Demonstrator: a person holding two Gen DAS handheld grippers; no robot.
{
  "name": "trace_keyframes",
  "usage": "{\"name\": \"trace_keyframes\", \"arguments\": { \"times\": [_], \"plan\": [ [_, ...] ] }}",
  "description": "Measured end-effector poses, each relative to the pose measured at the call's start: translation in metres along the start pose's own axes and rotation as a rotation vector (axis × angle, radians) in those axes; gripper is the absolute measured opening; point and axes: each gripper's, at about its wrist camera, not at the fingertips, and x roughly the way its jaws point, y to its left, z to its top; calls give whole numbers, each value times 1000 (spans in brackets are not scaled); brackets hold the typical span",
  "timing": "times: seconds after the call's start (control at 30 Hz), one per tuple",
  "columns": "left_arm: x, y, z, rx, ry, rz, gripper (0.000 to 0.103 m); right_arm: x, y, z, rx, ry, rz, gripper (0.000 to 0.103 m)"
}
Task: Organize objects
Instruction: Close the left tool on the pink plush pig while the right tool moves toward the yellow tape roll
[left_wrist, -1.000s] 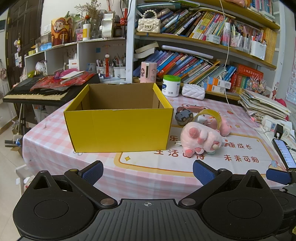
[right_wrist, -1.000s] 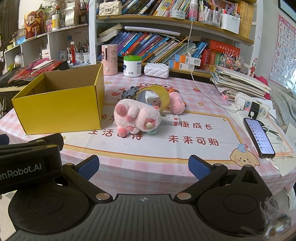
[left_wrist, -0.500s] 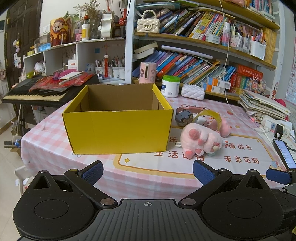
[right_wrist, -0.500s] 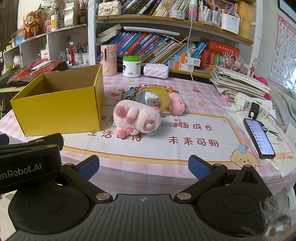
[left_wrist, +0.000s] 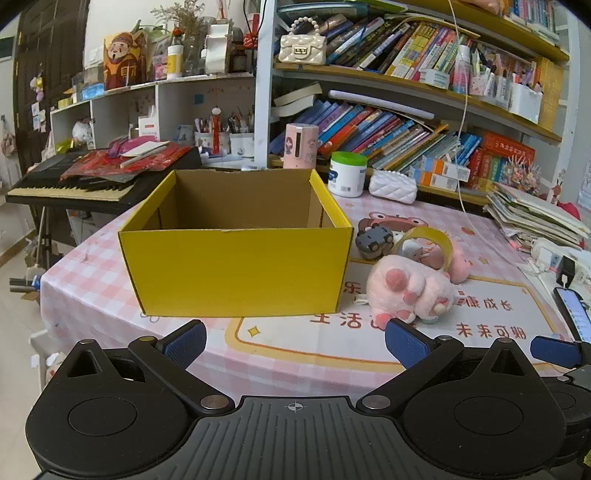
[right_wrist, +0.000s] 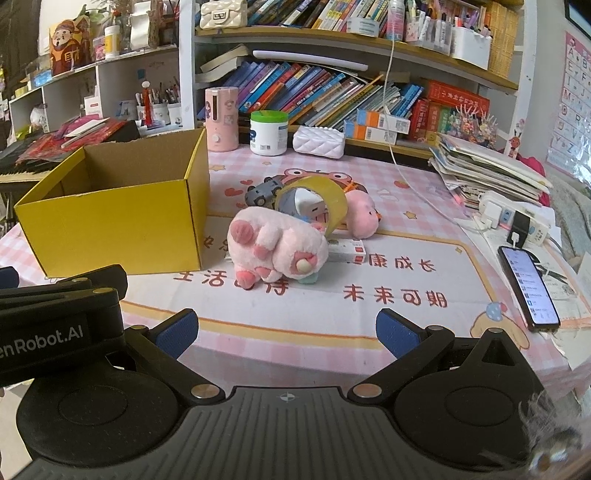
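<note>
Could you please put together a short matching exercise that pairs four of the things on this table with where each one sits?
Things:
1. cardboard box
2. tape roll
3. phone
4. white jar

Places:
A. near the table's right edge, with a cable plugged in
B. standing on edge behind the pink plush toy
C. at the back, beside the pink canister
D. left of the plush toy, open at the top

Pairs: 1-D, 2-B, 3-A, 4-C
</note>
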Motion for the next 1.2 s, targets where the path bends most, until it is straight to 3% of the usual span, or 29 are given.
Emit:
{"name": "trace_keyframes", "arguments": {
  "times": [0.33,0.6,0.8,1.2],
  "plan": [
    [19,-4,10,-34,-12,37,103,25,-15,16,10,8,-15,103],
    [35,-20,18,-56,-30,61,103,48,-53,30,67,30,-53,103],
    [48,-34,22,-88,-13,94,103,59,-76,43,72,-1,-60,103],
    [71,-70,22,-92,37,101,103,86,-116,66,87,-39,4,103]
  ]
}}
